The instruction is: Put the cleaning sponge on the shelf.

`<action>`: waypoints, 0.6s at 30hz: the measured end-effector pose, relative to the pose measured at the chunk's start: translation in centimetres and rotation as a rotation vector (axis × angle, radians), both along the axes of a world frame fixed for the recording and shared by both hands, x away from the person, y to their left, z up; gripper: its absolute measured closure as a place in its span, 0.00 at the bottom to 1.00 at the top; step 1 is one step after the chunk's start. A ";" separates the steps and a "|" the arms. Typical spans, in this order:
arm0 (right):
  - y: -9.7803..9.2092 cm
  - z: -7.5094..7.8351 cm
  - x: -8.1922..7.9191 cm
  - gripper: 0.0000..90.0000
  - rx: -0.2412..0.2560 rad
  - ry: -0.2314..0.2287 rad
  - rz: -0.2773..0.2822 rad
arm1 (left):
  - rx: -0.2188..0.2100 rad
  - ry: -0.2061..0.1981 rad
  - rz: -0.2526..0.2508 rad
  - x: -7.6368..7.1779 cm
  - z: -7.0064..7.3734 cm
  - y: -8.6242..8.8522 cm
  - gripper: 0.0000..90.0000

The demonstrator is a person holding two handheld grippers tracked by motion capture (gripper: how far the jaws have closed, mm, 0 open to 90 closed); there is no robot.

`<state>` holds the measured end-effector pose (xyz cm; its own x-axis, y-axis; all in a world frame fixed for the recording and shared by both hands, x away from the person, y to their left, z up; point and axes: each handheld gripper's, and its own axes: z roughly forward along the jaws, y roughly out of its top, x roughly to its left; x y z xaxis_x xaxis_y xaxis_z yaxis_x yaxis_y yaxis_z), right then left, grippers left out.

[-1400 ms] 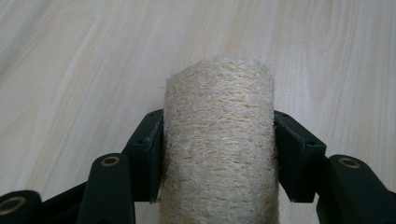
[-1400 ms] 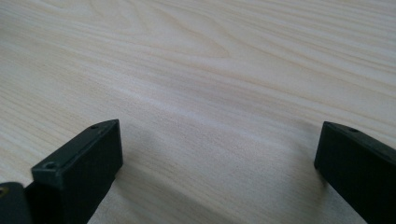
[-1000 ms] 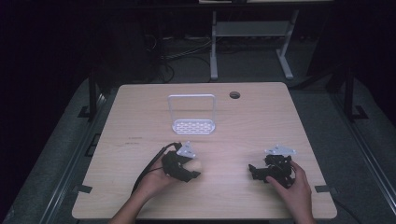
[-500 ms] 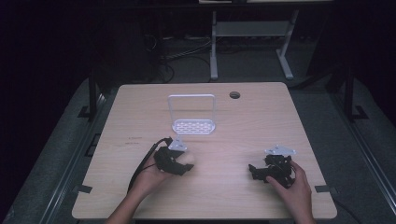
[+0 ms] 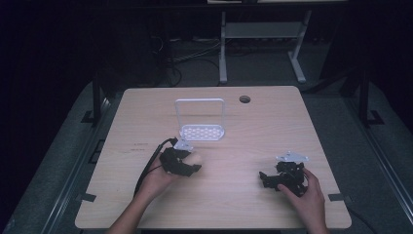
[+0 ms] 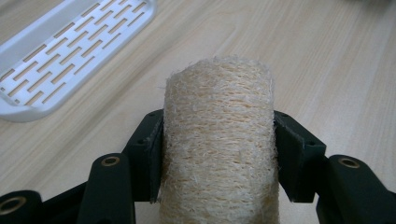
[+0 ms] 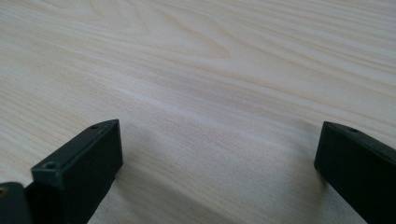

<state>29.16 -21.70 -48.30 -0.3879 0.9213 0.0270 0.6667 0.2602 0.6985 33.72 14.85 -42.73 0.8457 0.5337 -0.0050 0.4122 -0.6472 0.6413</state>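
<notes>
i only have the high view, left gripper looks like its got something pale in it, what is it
Observer: A loofah roll, fibrous and beige, clamped between the left gripper's jaws.
Operator: jaws on it properly?
Observer: Yes, one pad presses each side, and the roll sticks out past them.
Operator: and the right gripper, holding anything?
Observer: No. The right gripper's jaws stand wide apart over bare table.
Operator: is the rack a solid tray?
Observer: No, the white rack's base is slotted, with a raised rim.
</notes>
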 end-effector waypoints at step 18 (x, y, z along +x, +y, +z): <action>0.0 0.0 0.0 0.01 0.000 0.000 0.000 | -0.005 -0.007 0.023 2.3 0.7 -0.4 0.46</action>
<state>29.16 -21.70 -48.30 -0.3881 0.9212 0.0267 0.6665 0.2605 0.6985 35.99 14.43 -42.03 0.8330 0.5533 -0.0017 0.4227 -0.6344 0.6472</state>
